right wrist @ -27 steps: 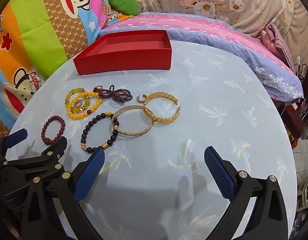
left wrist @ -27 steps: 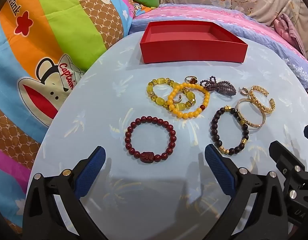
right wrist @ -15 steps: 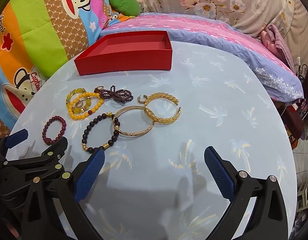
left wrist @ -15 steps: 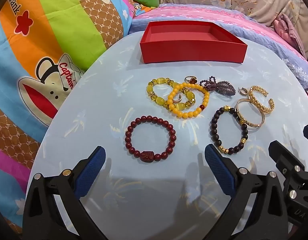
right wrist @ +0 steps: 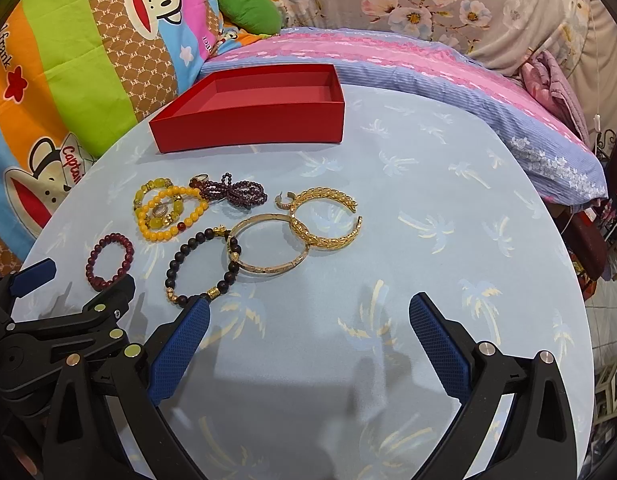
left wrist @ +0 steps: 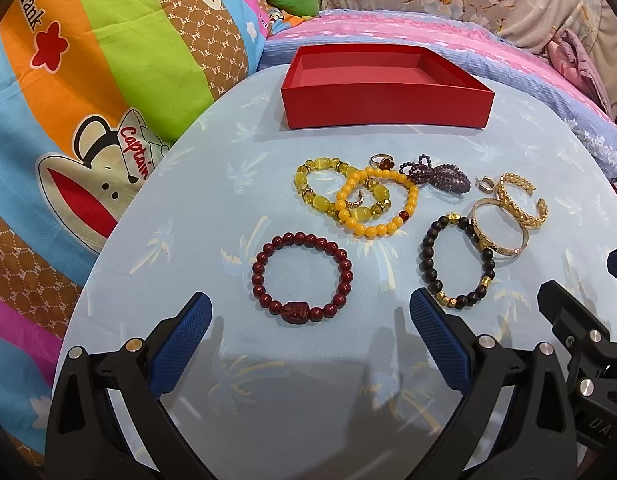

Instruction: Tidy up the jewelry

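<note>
Both tongs, left tongs [left wrist: 308,328] and right tongs [right wrist: 308,328], are wide open and hold nothing; the red box [left wrist: 384,106] sits at twelve o'clock from the bracelets [left wrist: 356,200].

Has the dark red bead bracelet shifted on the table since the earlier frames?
No. The dark red bead bracelet lies in the same spot relative to the red box and the yellow bead bracelet.

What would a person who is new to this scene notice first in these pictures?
First, the empty red rectangular cardboard box at the far side of the round table with the light blue palm-print cloth. Next, the jewelry lying before it: a dark red beaded bracelet alone nearest the open left gripper, and overlapping yellow beaded bracelets further back. An open gold leaf-pattern cuff bangle lies rightmost.
</note>
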A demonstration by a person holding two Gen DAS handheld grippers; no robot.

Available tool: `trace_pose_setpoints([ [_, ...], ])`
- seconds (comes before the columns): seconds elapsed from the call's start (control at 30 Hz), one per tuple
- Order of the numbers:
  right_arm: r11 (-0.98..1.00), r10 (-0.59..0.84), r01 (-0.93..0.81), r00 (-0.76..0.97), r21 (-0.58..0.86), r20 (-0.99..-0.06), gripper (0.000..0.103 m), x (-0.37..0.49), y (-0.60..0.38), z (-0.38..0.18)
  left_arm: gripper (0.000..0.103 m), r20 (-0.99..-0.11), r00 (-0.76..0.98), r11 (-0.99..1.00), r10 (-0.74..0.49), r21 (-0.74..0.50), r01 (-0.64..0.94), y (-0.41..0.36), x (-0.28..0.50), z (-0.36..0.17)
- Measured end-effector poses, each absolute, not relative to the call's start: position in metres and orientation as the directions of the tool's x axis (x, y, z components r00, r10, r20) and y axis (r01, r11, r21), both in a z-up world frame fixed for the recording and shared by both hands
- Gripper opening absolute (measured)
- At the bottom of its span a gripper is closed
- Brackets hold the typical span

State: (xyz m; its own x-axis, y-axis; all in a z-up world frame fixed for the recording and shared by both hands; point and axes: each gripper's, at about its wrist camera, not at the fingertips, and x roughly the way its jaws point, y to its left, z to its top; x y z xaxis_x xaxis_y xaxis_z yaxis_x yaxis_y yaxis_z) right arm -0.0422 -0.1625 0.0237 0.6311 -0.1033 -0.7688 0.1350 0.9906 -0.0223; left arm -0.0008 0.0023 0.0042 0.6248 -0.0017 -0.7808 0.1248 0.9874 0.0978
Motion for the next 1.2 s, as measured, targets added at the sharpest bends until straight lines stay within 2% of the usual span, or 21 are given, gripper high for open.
trace_pose_setpoints([
  [1.2, 0.991, -0.102, 0.134, 0.635, -0.021, -0.766, 0.096, -0.0425, -0.1616, 0.0234, 0.095, -0.78, 0.625, 0.988, -0.003, 0.096, 0.125, 0.0034, -0.0027, 0.0072],
])
